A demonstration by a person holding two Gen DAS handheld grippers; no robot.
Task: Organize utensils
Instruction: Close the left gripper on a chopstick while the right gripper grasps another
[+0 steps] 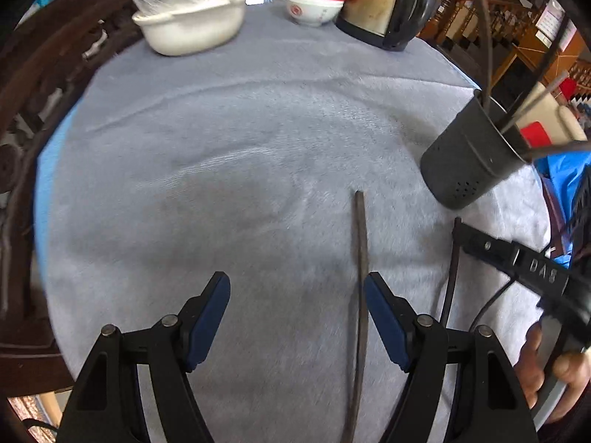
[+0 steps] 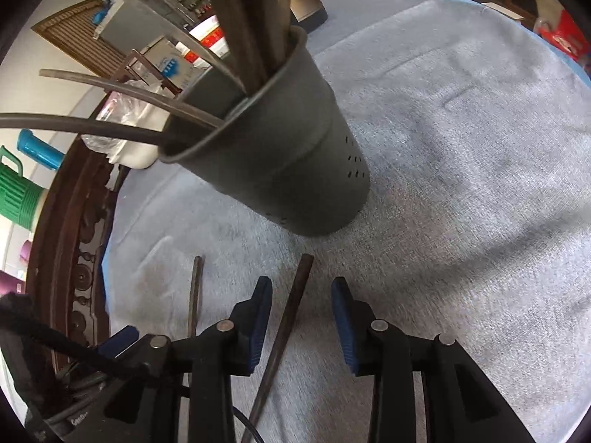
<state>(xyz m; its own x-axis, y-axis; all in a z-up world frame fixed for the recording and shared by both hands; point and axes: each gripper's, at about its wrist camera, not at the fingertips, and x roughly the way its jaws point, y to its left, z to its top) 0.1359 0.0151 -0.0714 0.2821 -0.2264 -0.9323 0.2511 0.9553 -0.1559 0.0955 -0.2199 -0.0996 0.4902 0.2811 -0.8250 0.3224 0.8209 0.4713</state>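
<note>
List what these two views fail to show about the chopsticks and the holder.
- Left wrist view: the near end of the chopstick runs off the bottom edge.
- Left wrist view: the second chopstick has its lower part hidden behind the left tool.
- Right wrist view: tops of the sticks in the dark holder are cut off by the upper edge; the right tool shows no contact.

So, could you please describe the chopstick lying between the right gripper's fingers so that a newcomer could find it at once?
Start at the dark perforated utensil holder standing on the grey-blue tablecloth. Two dark chopsticks lie loose in front of it. The wanted chopstick lies between the open fingers of the right gripper; its neighbour lies outside them, nearer the left gripper.
</note>
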